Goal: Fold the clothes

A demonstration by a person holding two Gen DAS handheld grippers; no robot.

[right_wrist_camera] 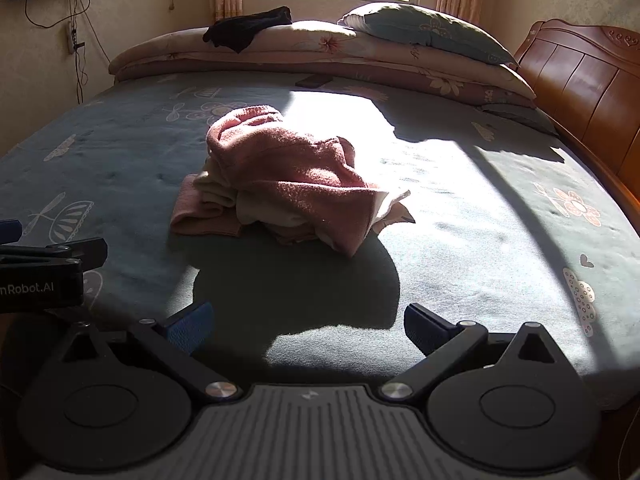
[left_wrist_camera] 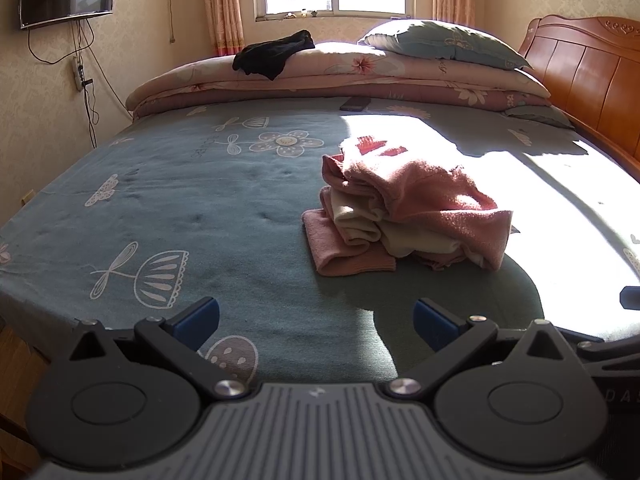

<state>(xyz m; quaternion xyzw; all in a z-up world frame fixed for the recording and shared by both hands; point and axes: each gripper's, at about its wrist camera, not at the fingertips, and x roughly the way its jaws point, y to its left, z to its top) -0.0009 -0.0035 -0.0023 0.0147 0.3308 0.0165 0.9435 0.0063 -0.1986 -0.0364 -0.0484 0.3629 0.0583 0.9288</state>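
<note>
Pink fleece was what I had to deal with: a pink garment (right_wrist_camera: 288, 176) lay crumpled on the bed (right_wrist_camera: 480, 240), roughly mid-bed and a little toward my near edge, half in the hard patch of sunlight. Cream lining showed under its folds, and a flat pink flap stuck out toward the left edge. I could not tell whether it was one piece or two tangled together.

My left gripper (left_wrist_camera: 316, 322) hovered over the near edge with its jaws spread wide and nothing between them. My right gripper (right_wrist_camera: 306, 324) was the same, released and empty, also short of the heap. Both sat well apart from the cloth, so I judged the folding had not really begun.

Risks, as I saw them. The heap was thick and layered, so a pinch at the top could have caught only one layer and dragged the rest into a worse knot. Grabbing lining instead of an outer hem would have turned it inside out. The glare washed out the far side of the cloth, and I might have misjudged an edge there. My two grippers were close together at the near edge; the left one's body showed at the left of the right view, so a careless reach could have knocked them together.

A black garment (left_wrist_camera: 276, 52) lay on the quilts (left_wrist_camera: 360, 76) at the far edge, with a phone (left_wrist_camera: 355, 103) just below.
</note>
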